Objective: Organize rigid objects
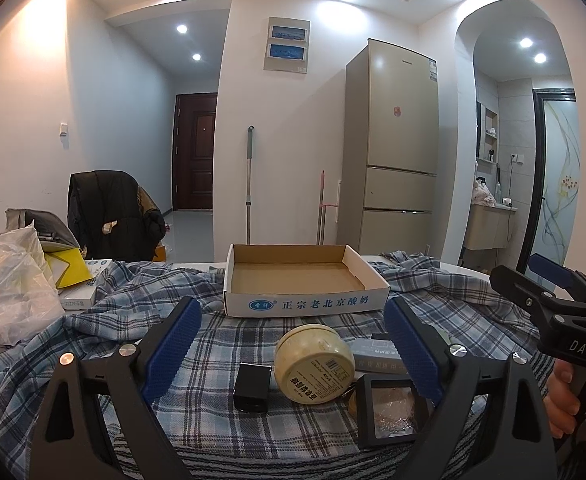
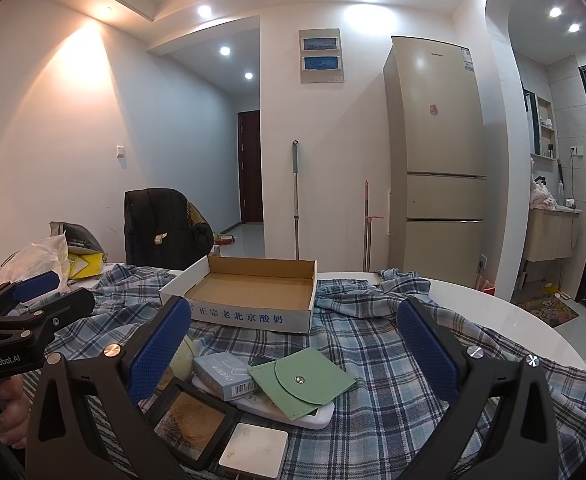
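Left wrist view shows the left gripper [image 1: 293, 348] with its ribbed blue pads spread wide and nothing held, the round cream tin [image 1: 313, 364] lying on its side between them on the plaid cloth [image 1: 213, 344]. A small black box [image 1: 253, 387] and a black-framed clear case [image 1: 393, 406] sit just beside the tin. Beyond them the shallow cardboard tray [image 1: 305, 304] looks empty, so I judge sorting has barely begun; next, one item must be squarely pinched and carried into it. The right gripper [image 2: 293, 360] also stands wide and empty over a green snap pouch [image 2: 303, 380], a grey carton [image 2: 225, 374] and a white square [image 2: 255, 450].
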{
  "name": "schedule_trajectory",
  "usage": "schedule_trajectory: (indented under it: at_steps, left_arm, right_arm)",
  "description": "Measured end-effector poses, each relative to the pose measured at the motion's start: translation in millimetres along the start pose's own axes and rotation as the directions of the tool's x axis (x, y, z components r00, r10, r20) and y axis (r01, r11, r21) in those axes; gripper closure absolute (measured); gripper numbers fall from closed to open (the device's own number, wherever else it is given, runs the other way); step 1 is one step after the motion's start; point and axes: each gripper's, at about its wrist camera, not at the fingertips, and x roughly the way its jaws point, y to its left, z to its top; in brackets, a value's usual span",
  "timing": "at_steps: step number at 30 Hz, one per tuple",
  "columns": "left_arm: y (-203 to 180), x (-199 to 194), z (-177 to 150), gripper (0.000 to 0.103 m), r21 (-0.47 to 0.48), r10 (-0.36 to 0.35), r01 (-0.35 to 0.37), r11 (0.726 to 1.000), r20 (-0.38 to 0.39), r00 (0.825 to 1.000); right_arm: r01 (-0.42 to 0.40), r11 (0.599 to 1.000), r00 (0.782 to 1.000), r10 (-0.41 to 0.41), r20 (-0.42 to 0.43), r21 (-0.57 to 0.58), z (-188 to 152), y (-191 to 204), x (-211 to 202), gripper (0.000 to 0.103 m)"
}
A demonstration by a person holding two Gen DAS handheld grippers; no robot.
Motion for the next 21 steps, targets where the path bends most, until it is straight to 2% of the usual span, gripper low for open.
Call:
schedule_trajectory:
  at_steps: [3, 9, 21]
  left_arm:
    - [-1, 0, 0, 0.004, 0.004, 0.001, -0.001, 1.000, 0.000, 1.000]
    - [-9, -1, 1, 0.000, 0.040, 0.006, -0.007, 0.999, 0.017, 1.000]
    - [-9, 1, 1, 0.000, 0.028, 0.008, -0.008, 1.000, 0.010, 1.000]
  right_arm:
    - [0.000, 1.000, 1.000, 0.000, 0.000, 0.000, 0, 0, 0, 0.000]
    - [0.005, 1.000, 1.000, -0.006, 0.010, 0.003, 0, 0, -2, 0.000]
    - [0.005, 1.000, 1.000, -0.005, 0.005, 0.008, 1, -1, -3, 0.000]
